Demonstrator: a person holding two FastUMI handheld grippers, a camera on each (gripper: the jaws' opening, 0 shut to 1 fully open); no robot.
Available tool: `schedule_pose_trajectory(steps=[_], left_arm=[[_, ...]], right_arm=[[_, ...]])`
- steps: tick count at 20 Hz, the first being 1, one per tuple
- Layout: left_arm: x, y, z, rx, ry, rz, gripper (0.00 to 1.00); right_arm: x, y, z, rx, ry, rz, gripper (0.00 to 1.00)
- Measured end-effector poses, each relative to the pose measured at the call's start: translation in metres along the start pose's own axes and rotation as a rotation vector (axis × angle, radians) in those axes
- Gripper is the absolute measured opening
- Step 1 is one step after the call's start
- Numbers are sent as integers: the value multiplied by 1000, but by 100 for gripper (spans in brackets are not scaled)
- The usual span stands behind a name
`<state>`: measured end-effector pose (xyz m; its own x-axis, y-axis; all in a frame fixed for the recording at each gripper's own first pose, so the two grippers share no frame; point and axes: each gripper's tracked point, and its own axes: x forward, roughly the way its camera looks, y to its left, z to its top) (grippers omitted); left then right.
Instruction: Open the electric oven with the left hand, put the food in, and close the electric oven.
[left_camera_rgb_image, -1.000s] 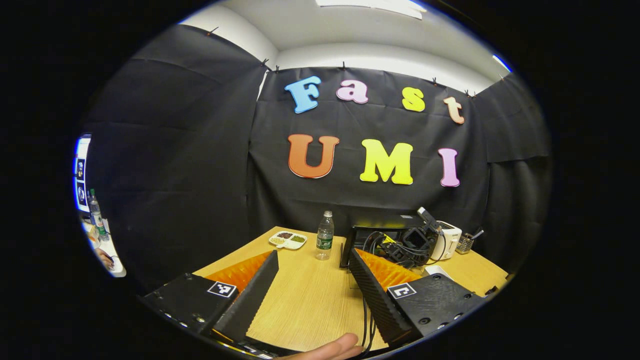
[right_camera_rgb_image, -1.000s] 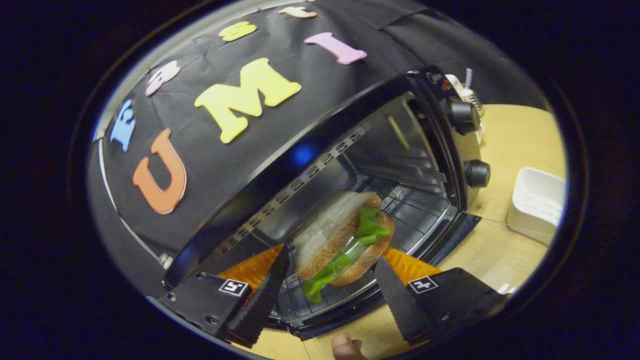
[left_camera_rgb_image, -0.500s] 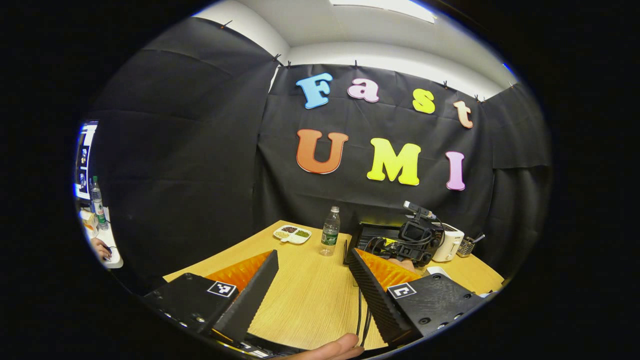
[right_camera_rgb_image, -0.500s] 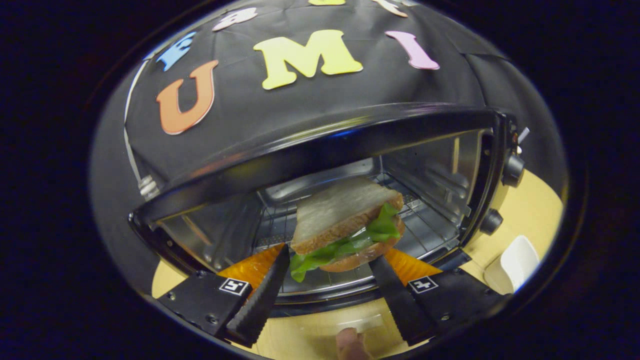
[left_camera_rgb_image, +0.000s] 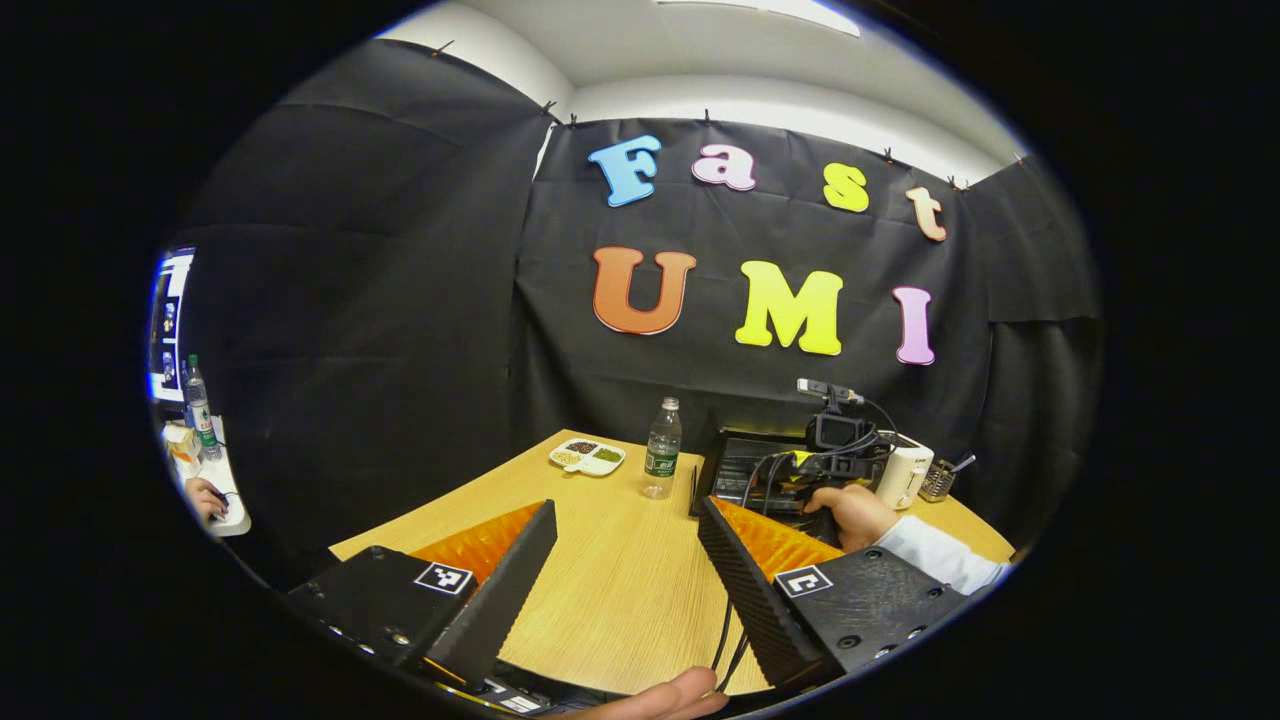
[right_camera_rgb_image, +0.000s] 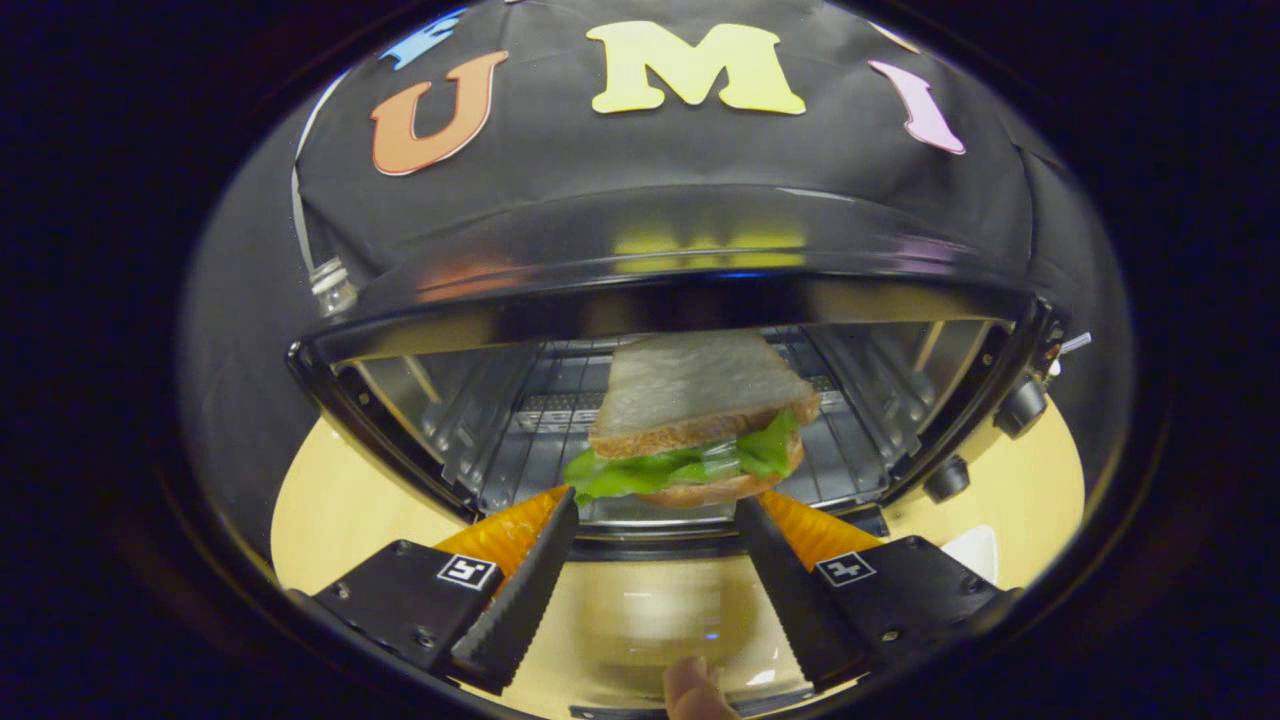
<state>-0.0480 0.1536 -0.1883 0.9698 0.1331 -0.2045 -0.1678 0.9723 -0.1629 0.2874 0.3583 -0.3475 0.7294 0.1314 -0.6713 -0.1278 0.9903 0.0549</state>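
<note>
Wooden table (left_camera_rgb_image: 610, 570), water bottle (left_camera_rgb_image: 660, 462) beyond slack left claw (left_camera_rgb_image: 625, 570); right claw (right_camera_rgb_image: 655, 560) gripping sandwich (right_camera_rgb_image: 695, 420).

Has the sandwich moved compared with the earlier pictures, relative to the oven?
Yes. The sandwich, held by the right gripper, now sits level and deeper in the oven opening, over the wire rack.

wooden table (left_camera_rgb_image: 610, 590), water bottle (left_camera_rgb_image: 660, 450), snack tray (left_camera_rgb_image: 587, 456)
</note>
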Motion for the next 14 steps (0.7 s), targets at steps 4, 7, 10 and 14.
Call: schedule_pose_trajectory(steps=[4,7,10,14], left_arm=[[5,0,-9,9,30,15,94],[13,-9,-13,14,42,12,94],[24,-16,-17,24,45,7,94],[47,-36,-24,25,57,-27,94]], right_arm=[[-31,-3,1,-16,9,69,100],[-62,-7,5,-31,-8,111,100],[-105,-13,12,-44,-74,152,100],[-174,-28,29,-90,-232,168,100]])
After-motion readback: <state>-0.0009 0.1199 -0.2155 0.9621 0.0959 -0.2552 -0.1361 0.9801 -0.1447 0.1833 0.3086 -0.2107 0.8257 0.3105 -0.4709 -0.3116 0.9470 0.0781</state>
